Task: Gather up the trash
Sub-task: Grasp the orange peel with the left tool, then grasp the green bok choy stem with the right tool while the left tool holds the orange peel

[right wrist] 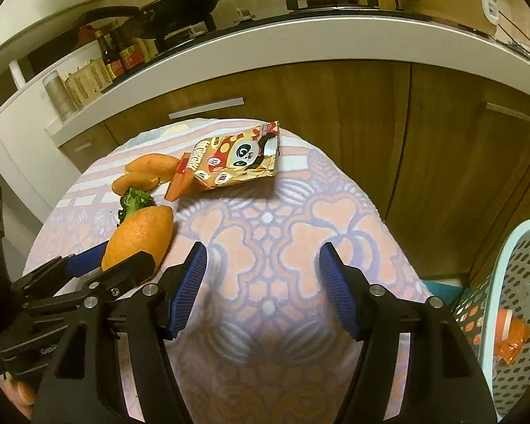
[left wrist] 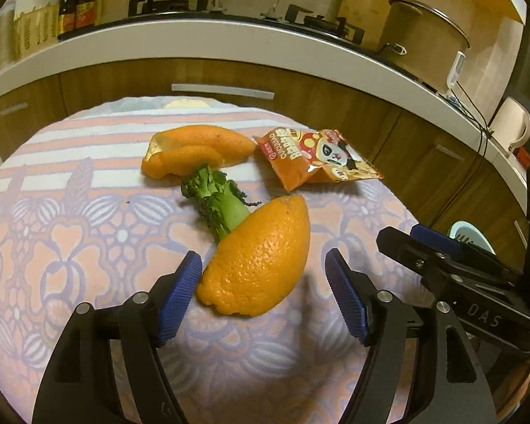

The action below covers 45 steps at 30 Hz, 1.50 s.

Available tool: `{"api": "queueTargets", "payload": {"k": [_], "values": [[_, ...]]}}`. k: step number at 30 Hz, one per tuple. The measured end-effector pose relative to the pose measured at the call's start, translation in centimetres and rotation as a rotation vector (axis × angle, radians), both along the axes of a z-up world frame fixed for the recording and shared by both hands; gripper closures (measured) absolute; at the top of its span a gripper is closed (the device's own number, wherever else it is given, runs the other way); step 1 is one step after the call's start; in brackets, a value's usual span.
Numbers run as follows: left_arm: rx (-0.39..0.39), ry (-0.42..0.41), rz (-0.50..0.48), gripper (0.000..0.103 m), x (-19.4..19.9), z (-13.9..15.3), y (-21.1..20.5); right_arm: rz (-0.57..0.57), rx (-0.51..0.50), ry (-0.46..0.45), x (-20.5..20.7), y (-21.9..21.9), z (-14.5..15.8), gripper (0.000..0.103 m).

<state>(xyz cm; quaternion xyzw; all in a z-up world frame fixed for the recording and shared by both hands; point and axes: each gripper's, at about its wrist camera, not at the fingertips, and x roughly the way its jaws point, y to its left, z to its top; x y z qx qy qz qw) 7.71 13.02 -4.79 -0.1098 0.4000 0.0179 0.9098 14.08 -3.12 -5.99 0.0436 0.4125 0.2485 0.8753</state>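
The large orange peel (left wrist: 256, 258) lay at twelve o'clock between the left gripper (left wrist: 261, 295) fingers (spread wide, nothing held), its long axis running from seven to one o'clock.

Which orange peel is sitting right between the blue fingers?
The big domed orange peel, between the left gripper fingers. The curled peel lies farther back, past the broccoli stalk.

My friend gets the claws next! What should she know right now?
Left claw: open around the big orange peel, not squeezing it.
Right claw: open, nothing between its fingers.
On the table: big peel, second orange peel, broccoli stalk, snack wrapper.
Done: some orange trash is in the basket at the right.
Left: all four table pieces.
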Motion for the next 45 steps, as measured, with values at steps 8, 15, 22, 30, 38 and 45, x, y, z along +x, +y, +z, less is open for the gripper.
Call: {"api": "queueTargets", "payload": {"k": [8,15,22,30,38,45], "values": [[-0.069,-0.005,0.006,0.059,-1.2,-0.1,1.2,0.001,0.042,-0.009,-0.1,-0.7,0.3,0.04],[-0.241,-0.037,-0.001,0.073,-4.8,0.9,3.1,0.046,0.069,0.025,-0.1,-0.1,1.1,0.04],[-0.396,-0.056,-0.022,0.072,-7.8,1.5,5.6,0.134,0.071,0.007,-1.1,3.2,3.9,0.04],[-0.626,-0.176,-0.027,0.072,-10.9,0.9,8.6,0.156,0.056,0.007,-2.6,4.1,3.4,0.04],[-0.611,-0.206,0.023,0.071,-13.2,0.9,9.7,0.142,0.06,0.013,-3.3,3.5,2.9,0.04],[-0.621,-0.224,0.102,0.073,-16.4,0.7,12.4,0.137,0.055,0.034,-4.2,3.1,2.0,0.04]]}}
